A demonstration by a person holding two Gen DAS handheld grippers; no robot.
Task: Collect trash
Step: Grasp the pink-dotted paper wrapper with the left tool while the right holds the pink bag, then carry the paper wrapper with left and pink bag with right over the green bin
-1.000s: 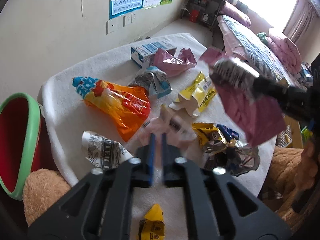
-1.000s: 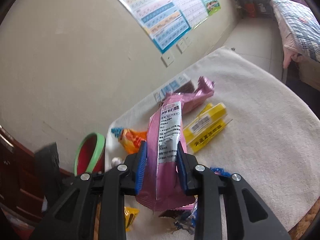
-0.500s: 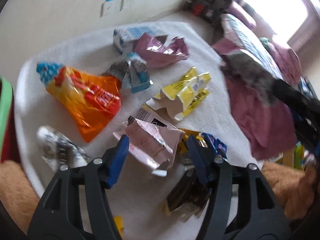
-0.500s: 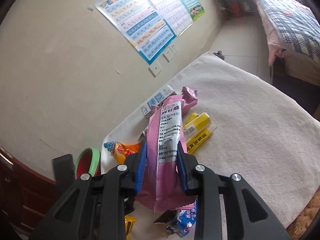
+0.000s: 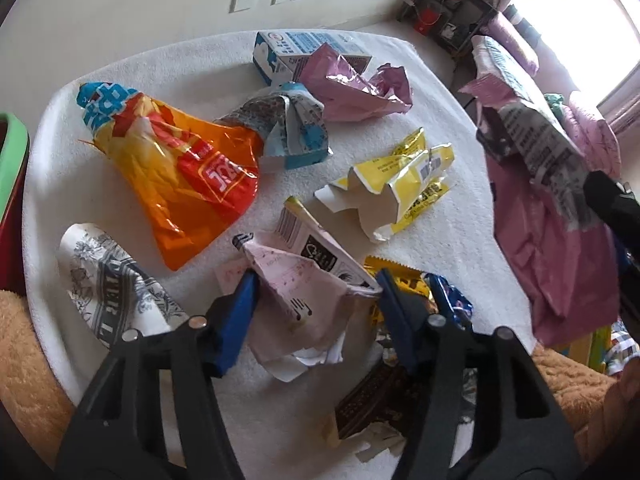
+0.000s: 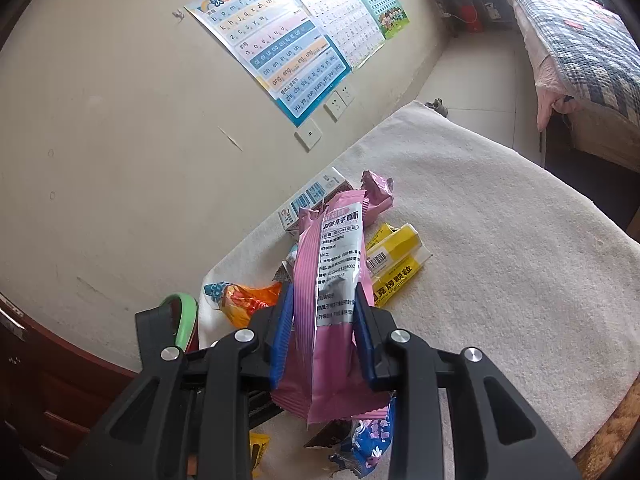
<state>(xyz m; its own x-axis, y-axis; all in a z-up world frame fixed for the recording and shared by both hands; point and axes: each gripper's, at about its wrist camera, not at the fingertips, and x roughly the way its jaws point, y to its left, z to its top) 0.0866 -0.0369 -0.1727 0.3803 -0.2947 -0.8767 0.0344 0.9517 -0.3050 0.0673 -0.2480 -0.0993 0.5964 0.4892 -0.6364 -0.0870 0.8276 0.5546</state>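
Trash lies scattered on a white towel-covered table. My left gripper points down over a crumpled pale pink carton. Its jaws are closing, and the blue pads stand at the carton's two sides without visibly squeezing it. My right gripper is shut on a long pink striped snack wrapper, held in the air above the table. The left wrist view shows that pink wrapper hanging at the right.
An orange chip bag, a yellow box, a blue-white milk carton and a crumpled pink wrapper lie farther back. Gold and blue wrappers sit beside the left gripper. A red bin with a green rim stands at the left edge.
My left gripper went from shut to wide and sank onto the pale pink carton, which now sits between its jaws. The right gripper kept its hold on the pink wrapper.
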